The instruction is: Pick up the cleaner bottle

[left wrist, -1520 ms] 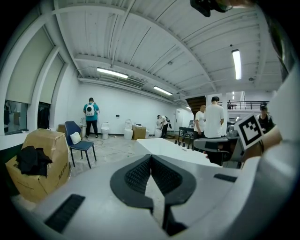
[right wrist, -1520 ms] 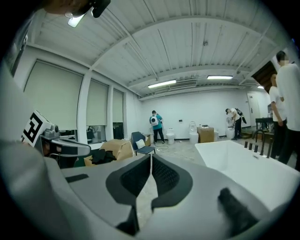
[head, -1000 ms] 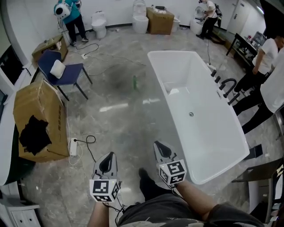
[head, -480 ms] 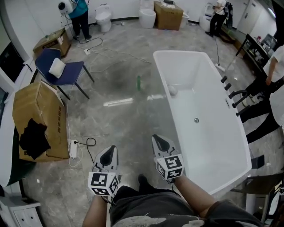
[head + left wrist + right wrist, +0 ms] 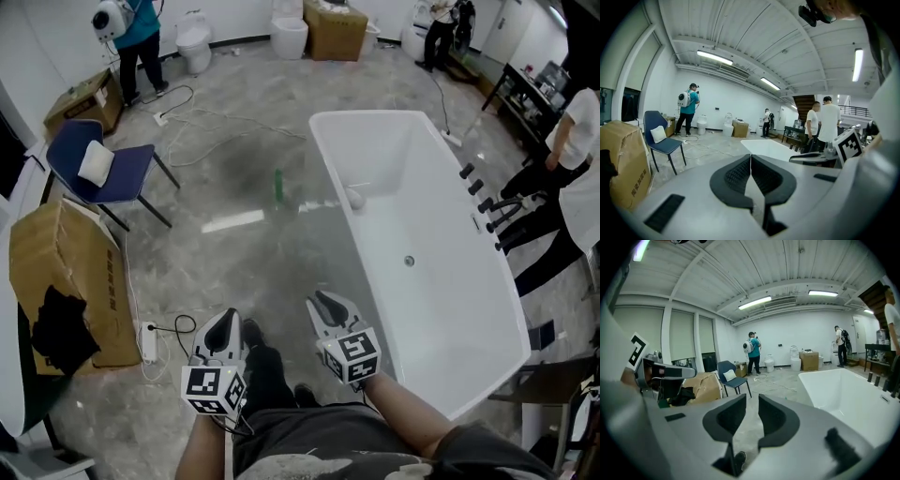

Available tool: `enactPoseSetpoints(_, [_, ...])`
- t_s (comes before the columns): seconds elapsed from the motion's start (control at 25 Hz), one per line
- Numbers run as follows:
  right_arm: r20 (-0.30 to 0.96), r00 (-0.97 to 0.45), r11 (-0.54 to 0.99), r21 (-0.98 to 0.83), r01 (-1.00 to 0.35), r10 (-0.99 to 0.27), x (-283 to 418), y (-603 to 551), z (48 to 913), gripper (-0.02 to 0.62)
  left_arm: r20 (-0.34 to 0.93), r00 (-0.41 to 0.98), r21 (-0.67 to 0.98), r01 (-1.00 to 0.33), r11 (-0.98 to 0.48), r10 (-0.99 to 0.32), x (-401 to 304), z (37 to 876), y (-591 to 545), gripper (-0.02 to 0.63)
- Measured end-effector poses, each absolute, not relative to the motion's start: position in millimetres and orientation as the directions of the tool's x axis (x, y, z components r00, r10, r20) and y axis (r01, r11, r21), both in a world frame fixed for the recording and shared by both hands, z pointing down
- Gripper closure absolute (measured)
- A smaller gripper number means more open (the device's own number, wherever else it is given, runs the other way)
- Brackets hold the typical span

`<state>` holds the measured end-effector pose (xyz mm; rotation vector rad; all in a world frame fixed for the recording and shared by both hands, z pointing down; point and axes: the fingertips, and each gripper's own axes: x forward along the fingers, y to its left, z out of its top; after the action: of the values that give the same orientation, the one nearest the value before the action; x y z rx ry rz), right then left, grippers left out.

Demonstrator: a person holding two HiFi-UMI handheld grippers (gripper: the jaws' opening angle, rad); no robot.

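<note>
Green slim plastic cleaner bottle (image 5: 278, 186) stands on the grey floor (image 5: 234, 272) at twelve o'clock, well ahead. The left gripper (image 5: 226, 322) is together and empty; the right gripper (image 5: 320, 302) has just been opening, barely apart, empty — that narrow, it could topple the bottle.

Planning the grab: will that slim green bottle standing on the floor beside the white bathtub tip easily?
Probably: the slim green bottle stands upright, tall and narrow, so a sideways nudge may topple it. The glossy grey floor could let it slide.

cleaner bottle (image 5: 277, 185): small green blur on the floor, cap and label unreadable
person (image 5: 568, 124): cut off by right edge
</note>
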<state>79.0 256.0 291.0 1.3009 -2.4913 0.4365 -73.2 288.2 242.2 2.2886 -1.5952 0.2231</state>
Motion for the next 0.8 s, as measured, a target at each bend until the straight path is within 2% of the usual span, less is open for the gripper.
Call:
enactPoseSetpoints(0.08, [0.396, -0.53, 0.523, -0.136, -0.841, -0.75, 67, 228, 294, 0.513, 0.32, 0.372, 0.203, -0.925, -0.32, -0.871, -87, 248, 257, 0.591])
enactPoseSetpoints(0.36, [0.403, -0.428, 0.406, -0.145, -0.902, -0.809, 37, 106, 301, 0.512, 0.356, 0.411, 0.2, -0.911, -0.361, -0.839, -141, 270, 129, 0.591])
enactPoseSetpoints(0.52, [0.393, -0.371, 0.343, -0.142, -0.929, -0.841, 20, 36, 304, 0.512, 0.349, 0.412, 0.141, -0.911, -0.387, -0.842, -173, 268, 56, 0.591])
enactPoseSetpoints(0.8, [0.404, -0.281, 0.254, -0.121, -0.96, -0.87, 7, -38, 305, 0.514, 0.341, 0.412, 0.105, -0.91, -0.401, -0.845, -205, 266, -32, 0.591])
